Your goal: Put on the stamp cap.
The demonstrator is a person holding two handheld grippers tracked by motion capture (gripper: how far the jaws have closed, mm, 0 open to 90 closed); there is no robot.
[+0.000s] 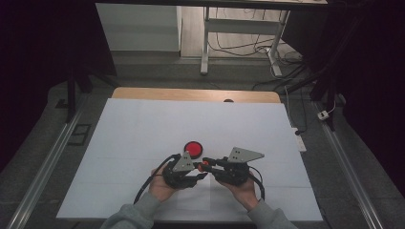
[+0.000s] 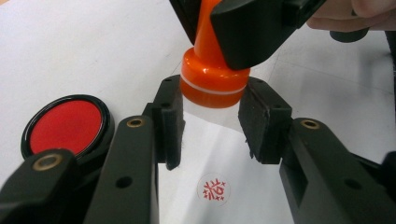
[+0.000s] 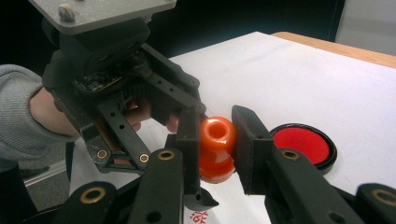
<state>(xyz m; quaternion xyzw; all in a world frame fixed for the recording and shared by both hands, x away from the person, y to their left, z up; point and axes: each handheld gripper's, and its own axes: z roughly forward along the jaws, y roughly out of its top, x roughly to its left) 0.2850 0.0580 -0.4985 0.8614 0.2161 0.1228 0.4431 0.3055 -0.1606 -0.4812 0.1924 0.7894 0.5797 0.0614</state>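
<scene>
My right gripper (image 3: 217, 135) is shut on the neck of an orange stamp (image 3: 215, 133), holding it just above the white sheet (image 1: 143, 133). The stamp's wide orange base (image 2: 215, 77) carries a clear cap (image 2: 212, 116) underneath. My left gripper (image 2: 210, 121) has one pad on each side of that cap, with a thin gap at each pad, so it is open. In the high view both grippers meet nose to nose near the front of the table, the left gripper (image 1: 199, 168) touching nothing else. A red snowflake-like stamped mark (image 2: 213, 190) lies on the paper below the jaws.
A round black ink pad with a red centre (image 1: 193, 148) lies open on the sheet just beyond the left gripper. The sheet covers most of the wooden table (image 1: 191, 94). Desk legs and cables stand on the floor behind the table.
</scene>
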